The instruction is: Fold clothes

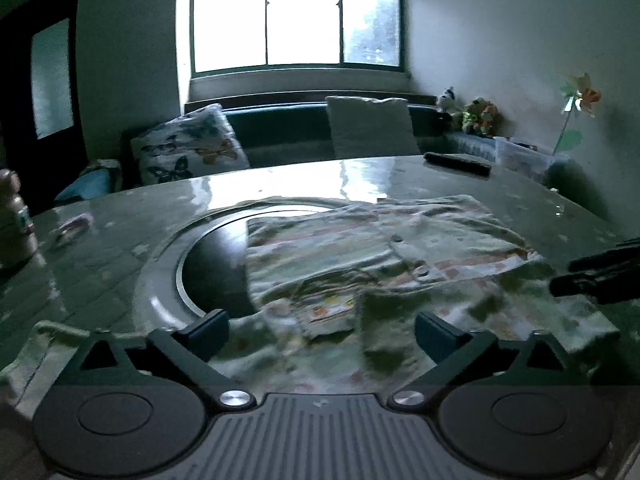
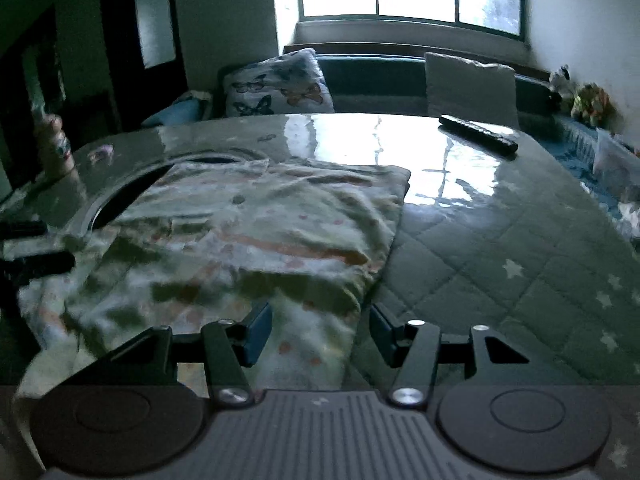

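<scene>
A light patterned garment (image 1: 360, 264) with small buttons lies partly folded on the table, its far part flat and its near part rumpled. My left gripper (image 1: 322, 334) is open, its fingers spread wide over the garment's near edge, holding nothing. My right gripper (image 2: 320, 332) is open over the garment's (image 2: 256, 232) near right corner, also empty. The right gripper's fingers (image 1: 596, 280) show at the right edge of the left wrist view. The left gripper's fingers (image 2: 36, 264) show at the left edge of the right wrist view.
The table (image 2: 480, 240) has a quilted star-print cover and a round dark inset (image 1: 216, 268) partly under the garment. A remote control (image 2: 478, 134) lies at the far right. A bottle (image 1: 14, 220) stands at the left. A sofa with cushions (image 1: 188, 148) is behind.
</scene>
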The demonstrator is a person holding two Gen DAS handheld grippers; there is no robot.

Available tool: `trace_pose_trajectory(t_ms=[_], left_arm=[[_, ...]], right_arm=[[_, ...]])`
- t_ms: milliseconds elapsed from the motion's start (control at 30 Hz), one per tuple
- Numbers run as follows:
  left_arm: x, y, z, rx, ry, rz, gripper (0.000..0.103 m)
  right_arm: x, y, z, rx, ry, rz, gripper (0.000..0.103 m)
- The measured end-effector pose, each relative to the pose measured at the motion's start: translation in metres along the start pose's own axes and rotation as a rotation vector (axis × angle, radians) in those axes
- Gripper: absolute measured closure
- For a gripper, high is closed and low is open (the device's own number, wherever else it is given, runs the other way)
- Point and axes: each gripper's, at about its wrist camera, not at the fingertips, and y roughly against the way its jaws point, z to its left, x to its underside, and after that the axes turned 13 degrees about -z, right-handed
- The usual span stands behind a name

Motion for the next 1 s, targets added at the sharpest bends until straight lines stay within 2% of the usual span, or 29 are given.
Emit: trace_pose_trajectory(t_ms=[167,300,533,700,833,1000], left_arm=[[0.005,0.020,0.019,-0.051,0.027,0.000,0.000],[0.009,0.032,0.037,-0.115,0.051,0.003,0.000],[0.020,0.046,0.069,-0.254,0.118,0.018,0.000],[0.023,0.055,0.095,-0.360,0.160,0.022,0.001],[0.025,0.058,0.120,-0.457,0.203,0.032,0.012],[0.027,0.052,0.158,-0.558,0.278,0.065,0.032]], right_arm=[[0.015,0.018,0.009,0.002,0.067,0.029,0.047],[0.016,0.026,0.019,0.005,0.108,0.009,0.047],[-0.008,0.007,0.056,-0.121,0.121,-0.061,0.047],[-0.008,-0.019,0.086,-0.190,0.175,-0.048,0.047],[-0.001,-0.025,0.098,-0.213,0.205,-0.022,0.047],[-0.007,-0.016,0.092,-0.211,0.187,-0.035,0.046]])
